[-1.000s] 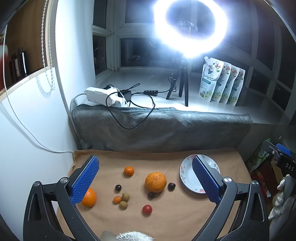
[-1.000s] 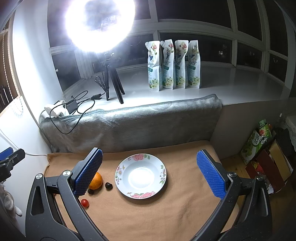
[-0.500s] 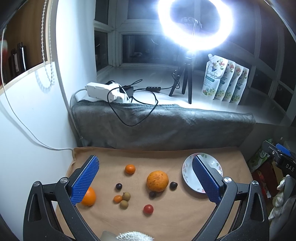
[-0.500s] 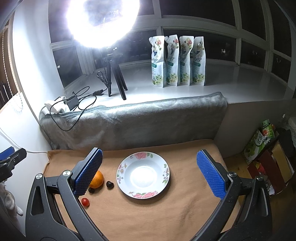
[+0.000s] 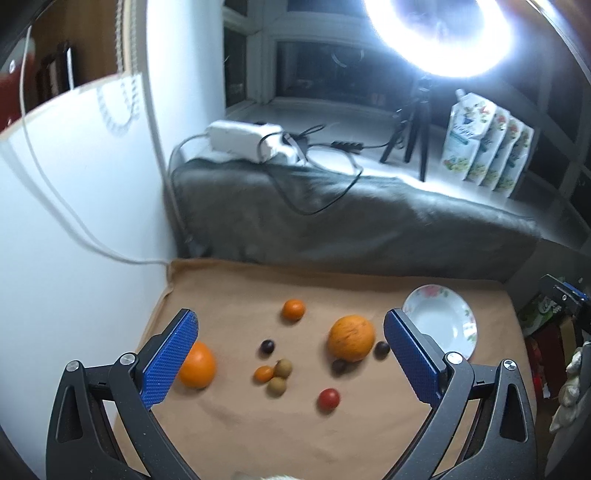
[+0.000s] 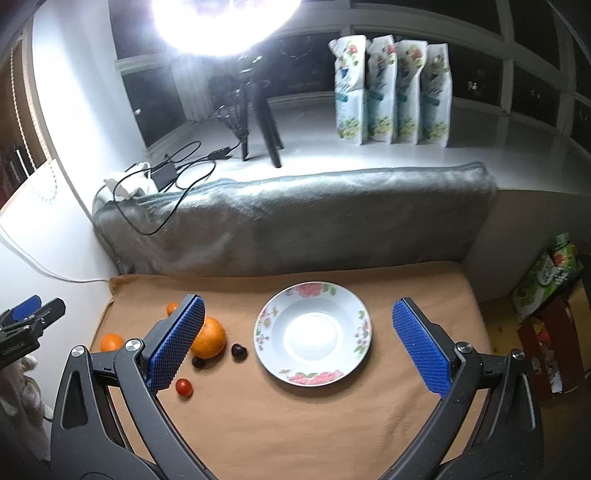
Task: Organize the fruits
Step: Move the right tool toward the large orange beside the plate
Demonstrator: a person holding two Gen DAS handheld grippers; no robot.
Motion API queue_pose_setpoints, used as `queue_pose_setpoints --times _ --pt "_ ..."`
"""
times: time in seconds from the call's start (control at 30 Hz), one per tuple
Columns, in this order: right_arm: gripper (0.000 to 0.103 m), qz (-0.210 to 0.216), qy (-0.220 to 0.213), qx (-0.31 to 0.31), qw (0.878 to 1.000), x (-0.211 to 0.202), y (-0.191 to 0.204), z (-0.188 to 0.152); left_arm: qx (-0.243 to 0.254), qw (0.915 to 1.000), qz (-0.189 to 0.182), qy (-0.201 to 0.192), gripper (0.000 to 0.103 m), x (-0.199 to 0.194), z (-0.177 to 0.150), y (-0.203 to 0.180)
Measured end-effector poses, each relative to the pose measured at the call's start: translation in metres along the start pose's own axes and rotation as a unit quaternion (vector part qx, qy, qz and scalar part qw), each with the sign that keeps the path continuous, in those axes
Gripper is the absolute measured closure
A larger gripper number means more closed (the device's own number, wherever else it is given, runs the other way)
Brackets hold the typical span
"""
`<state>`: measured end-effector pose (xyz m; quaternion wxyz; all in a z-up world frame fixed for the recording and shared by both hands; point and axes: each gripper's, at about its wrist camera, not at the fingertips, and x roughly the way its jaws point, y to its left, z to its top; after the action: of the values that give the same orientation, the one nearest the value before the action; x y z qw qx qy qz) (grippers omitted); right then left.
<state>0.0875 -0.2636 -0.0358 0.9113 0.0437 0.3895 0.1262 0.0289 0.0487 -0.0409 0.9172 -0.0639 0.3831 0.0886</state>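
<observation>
Both tongs stand wide apart and hold nothing. The left gripper (image 5: 290,358) hangs over the tan cloth (image 5: 229,424), where the fruit lies scattered: a large orange (image 5: 351,338), a second orange (image 5: 197,363) beside the left blue pad, a small tangerine (image 5: 293,309), a cherry tomato (image 5: 328,398), two brownish longans (image 5: 280,376) touching a kumquat (image 5: 263,373), and dark grapes (image 5: 267,347). The right gripper (image 6: 297,347) hovers over the floral plate (image 6: 313,332), which is bare and sits right of the fruit. A ring light (image 6: 221,22) glares behind.
</observation>
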Motion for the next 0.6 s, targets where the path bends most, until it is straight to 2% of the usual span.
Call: queue_pose_setpoints --times 0.3,0.6 --pt "0.0 0.045 0.04 -0.018 0.998 0.036 0.02 0.001 -0.043 0.9982 -0.005 0.041 0.003 0.02 -0.018 0.03" --pt "0.0 0.095 0.098 -0.036 0.99 0.087 0.04 0.001 -0.094 0.9893 -0.06 0.093 0.008 0.052 -0.034 0.04"
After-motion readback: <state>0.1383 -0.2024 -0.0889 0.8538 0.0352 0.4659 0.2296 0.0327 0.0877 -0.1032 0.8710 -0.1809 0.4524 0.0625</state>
